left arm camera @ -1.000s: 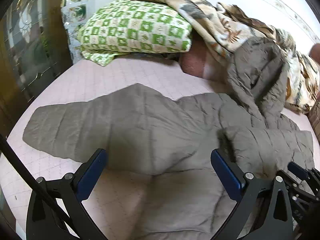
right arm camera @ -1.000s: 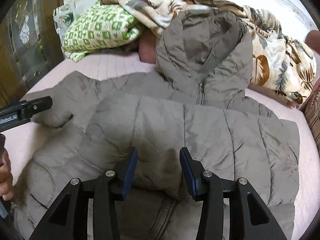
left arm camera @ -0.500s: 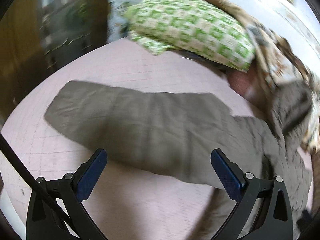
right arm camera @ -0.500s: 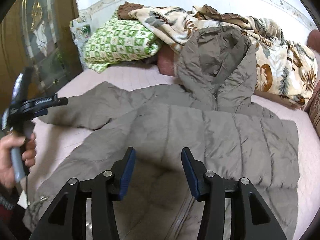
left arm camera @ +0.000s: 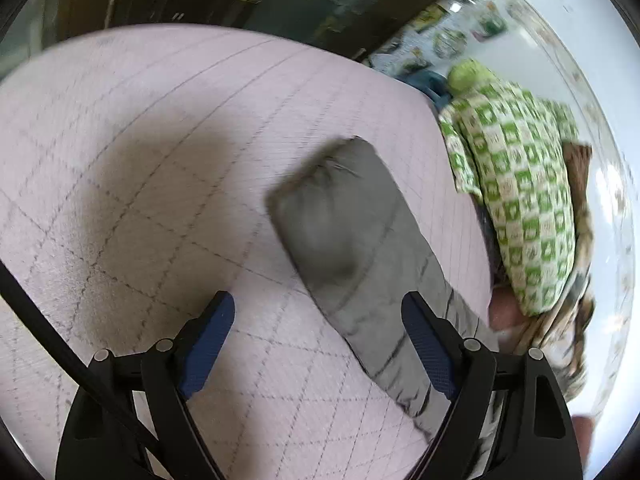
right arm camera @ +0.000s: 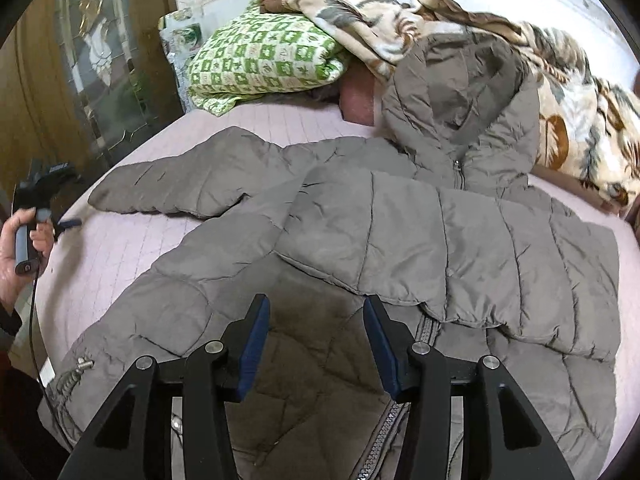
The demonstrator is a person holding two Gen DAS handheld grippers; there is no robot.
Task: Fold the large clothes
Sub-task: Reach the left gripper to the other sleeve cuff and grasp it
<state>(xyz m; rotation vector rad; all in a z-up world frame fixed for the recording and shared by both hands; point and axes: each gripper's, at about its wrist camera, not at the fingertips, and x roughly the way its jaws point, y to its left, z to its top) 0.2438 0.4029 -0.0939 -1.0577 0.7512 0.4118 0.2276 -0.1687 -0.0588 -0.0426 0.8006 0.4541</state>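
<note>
A large grey-brown quilted hooded jacket (right arm camera: 400, 232) lies spread on the pink bed (right arm camera: 120, 256), front up, its right half folded over the zipper. Its left sleeve (right arm camera: 180, 184) stretches out to the left. In the left wrist view the sleeve's cuff end (left arm camera: 340, 208) lies on the sheet just ahead of my left gripper (left arm camera: 316, 320), which is open and empty above it. The hand holding the left gripper (right arm camera: 64, 216) shows at the left edge of the right wrist view, beside the cuff. My right gripper (right arm camera: 316, 320) is open and empty over the jacket's lower front.
A green-and-white checked pillow (right arm camera: 264, 60) and a floral blanket (right arm camera: 560, 92) are piled at the head of the bed; the jacket's hood (right arm camera: 460, 92) rests against them. A dark wooden cabinet with glass (right arm camera: 80, 80) stands left of the bed.
My left gripper has swung left and out along the sleeve to its cuff end, narrowing a little. My right gripper has pulled back and risen slightly, staying open.
</note>
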